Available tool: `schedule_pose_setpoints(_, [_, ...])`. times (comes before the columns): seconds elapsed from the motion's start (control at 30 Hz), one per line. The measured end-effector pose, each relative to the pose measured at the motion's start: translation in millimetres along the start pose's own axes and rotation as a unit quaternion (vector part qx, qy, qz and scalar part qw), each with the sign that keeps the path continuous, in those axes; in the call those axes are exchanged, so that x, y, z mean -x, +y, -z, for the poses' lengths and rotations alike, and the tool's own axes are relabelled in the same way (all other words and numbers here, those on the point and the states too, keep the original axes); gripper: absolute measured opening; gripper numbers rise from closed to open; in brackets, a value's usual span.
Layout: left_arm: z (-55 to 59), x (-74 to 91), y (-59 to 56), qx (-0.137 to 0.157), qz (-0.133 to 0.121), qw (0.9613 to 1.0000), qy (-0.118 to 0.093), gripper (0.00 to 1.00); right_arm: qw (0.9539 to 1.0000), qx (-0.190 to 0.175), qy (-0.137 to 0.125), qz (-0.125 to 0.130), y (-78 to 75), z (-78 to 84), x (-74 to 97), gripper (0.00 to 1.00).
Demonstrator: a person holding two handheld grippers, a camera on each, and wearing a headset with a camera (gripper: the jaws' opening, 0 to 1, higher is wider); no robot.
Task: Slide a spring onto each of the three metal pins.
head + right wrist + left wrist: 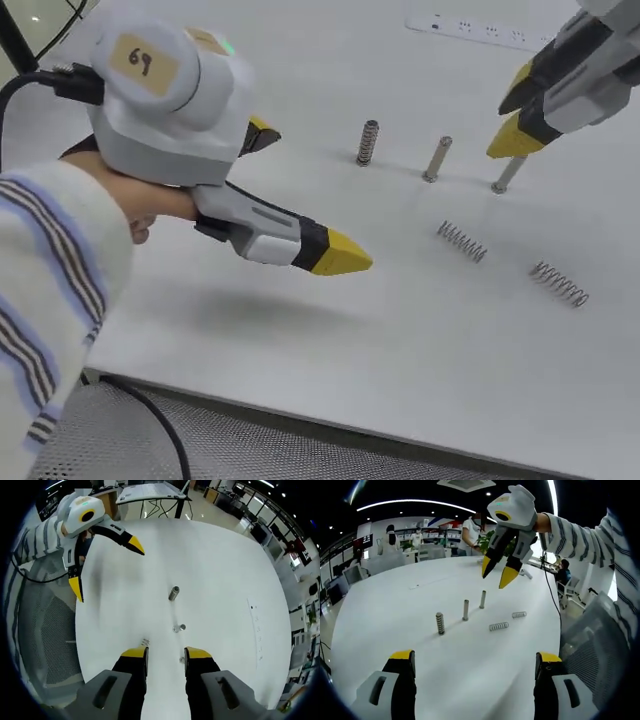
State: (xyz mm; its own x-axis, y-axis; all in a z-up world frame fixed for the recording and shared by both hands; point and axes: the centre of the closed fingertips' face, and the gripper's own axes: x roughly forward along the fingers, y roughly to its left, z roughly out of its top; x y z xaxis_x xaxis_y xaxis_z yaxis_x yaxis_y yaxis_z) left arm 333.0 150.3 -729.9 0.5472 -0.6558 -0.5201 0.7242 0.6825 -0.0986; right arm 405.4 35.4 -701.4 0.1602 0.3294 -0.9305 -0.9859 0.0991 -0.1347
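one spring on, two pins bare, two springs loose on the desk (330,340)

the sprung pin (368,142) stands at the row's left end; the middle pin (436,158) and the end pin (508,173) are bare, with the nearer spring (461,241) and the farther spring (559,283) lying flat in front of them. the right tool (497,130) hangs above the end pin, jaws parted, empty; the left tool (318,196) is spread wide, empty, off to the side. best to pinch a spring lightly near one end, stand it upright, line its bore with the pin's top, then let go. the only readable writing is "69" on a tan sticker (143,63) on the left tool.
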Motion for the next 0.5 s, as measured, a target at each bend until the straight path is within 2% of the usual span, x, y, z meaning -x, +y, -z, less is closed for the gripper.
schedule_pose_setpoints(0.17, [-1.4,3.3,-0.8,0.0,-0.003,1.0,0.002,0.98,0.9999,-0.004,-0.008,0.011,1.5,11.5,6.1,0.28])
schedule_pose_setpoints(0.3, [-2.0,6.2,-1.7,0.003,-0.005,1.0,0.001,0.98,0.999,-0.032,-0.027,0.016,5.3,20.7,12.4,0.29])
schedule_pose_setpoints(0.37, [-1.4,7.8,-1.7,0.005,-0.006,1.0,0.001,0.98,0.9977,-0.045,-0.045,0.026,5.1,24.4,14.5,0.28])
schedule_pose_setpoints(0.5, [1.0,10.4,-1.3,0.009,-0.009,0.9999,0.003,0.98,0.9947,-0.074,-0.063,0.031,7.9,36.4,17.5,0.28])
